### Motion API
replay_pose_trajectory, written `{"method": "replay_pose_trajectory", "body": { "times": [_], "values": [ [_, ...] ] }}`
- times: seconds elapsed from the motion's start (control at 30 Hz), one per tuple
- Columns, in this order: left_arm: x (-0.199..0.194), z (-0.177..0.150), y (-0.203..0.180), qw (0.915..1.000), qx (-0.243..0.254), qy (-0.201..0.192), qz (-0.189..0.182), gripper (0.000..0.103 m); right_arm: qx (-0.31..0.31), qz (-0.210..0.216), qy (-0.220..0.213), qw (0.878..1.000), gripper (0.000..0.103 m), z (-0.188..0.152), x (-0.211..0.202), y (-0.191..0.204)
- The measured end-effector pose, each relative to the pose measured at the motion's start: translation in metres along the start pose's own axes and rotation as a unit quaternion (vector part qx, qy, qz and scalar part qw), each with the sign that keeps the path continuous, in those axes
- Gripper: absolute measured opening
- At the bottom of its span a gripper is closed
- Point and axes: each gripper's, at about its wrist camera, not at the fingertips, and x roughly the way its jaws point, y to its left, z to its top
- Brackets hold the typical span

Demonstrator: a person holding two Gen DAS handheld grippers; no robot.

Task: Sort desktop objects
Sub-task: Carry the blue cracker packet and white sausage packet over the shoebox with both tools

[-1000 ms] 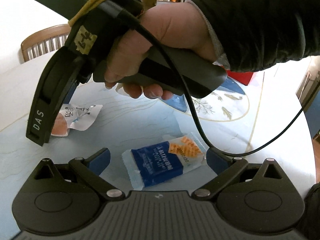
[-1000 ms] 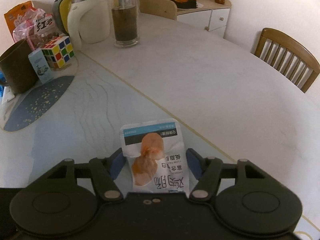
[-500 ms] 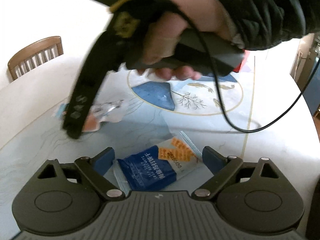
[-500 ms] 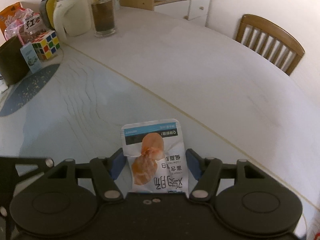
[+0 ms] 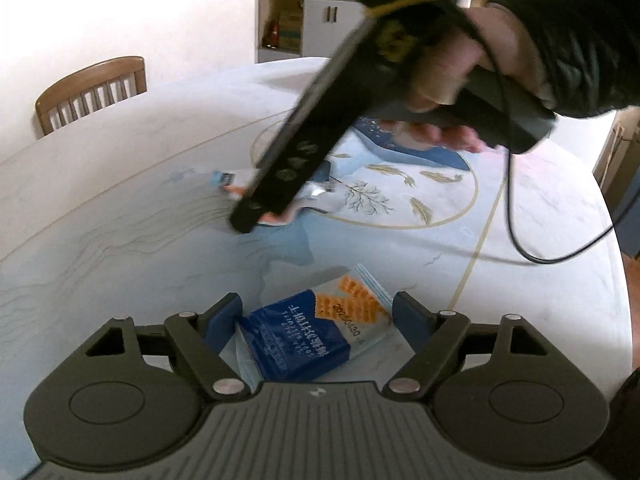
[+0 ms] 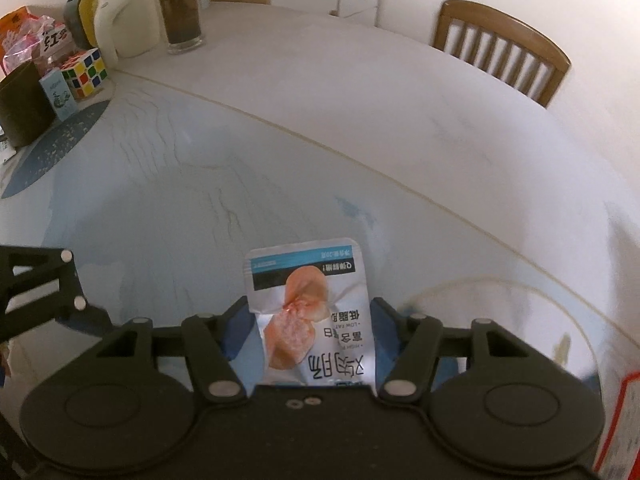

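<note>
Left gripper (image 5: 318, 320): jaws closing; the blue cracker packet (image 5: 316, 334) lies on the table between the blue pads, which do not yet press it.
Right gripper (image 6: 308, 330): clamped on the white snack pouch (image 6: 310, 308), which stands up out of the pads, clear of the table.
Right gripper, seen from the left wrist view (image 5: 280, 184): blurred, held by a hand (image 5: 444, 68) in a dark sleeve; the pouch shows at its tip.
Cracker packet markings: white characters on blue, an orange cracker picture, a printed number too small to read surely.
Pouch markings: "LOW FAT" upside down, large black characters, a teal band, a picture of orange meat.
Gripper marking: "DAS" on the right gripper's side.
Table (image 6: 360, 128): pale marbled top with a thin gold line and a round blue fish-and-branch motif.
Far left of the table: puzzle cube (image 6: 85, 72), glass of dark liquid (image 6: 182, 16), white kettle (image 6: 120, 24), snack bags.
Room: wooden chair (image 6: 500, 50), white cabinets against the wall.
</note>
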Motion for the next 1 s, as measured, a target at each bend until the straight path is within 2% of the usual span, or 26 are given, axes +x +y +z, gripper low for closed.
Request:
{"method": "replay_pose_trajectory", "body": {
  "times": [0.3,0.63,1.0],
  "values": [
    [-0.005,0.000,-0.004,0.9996,-0.025,0.005,0.013,0.079,0.034,-0.007,-0.002,0.999,0.062,-0.031,-0.034,-0.011],
    [-0.012,0.005,-0.014,0.9988,-0.043,0.005,0.023,0.079,0.052,-0.011,-0.018,0.998,0.062,-0.049,-0.070,-0.022],
    [-0.031,0.035,-0.026,0.9973,-0.060,-0.015,0.041,0.079,0.061,-0.007,-0.052,0.997,0.062,-0.060,-0.117,-0.035]
  ]
}}
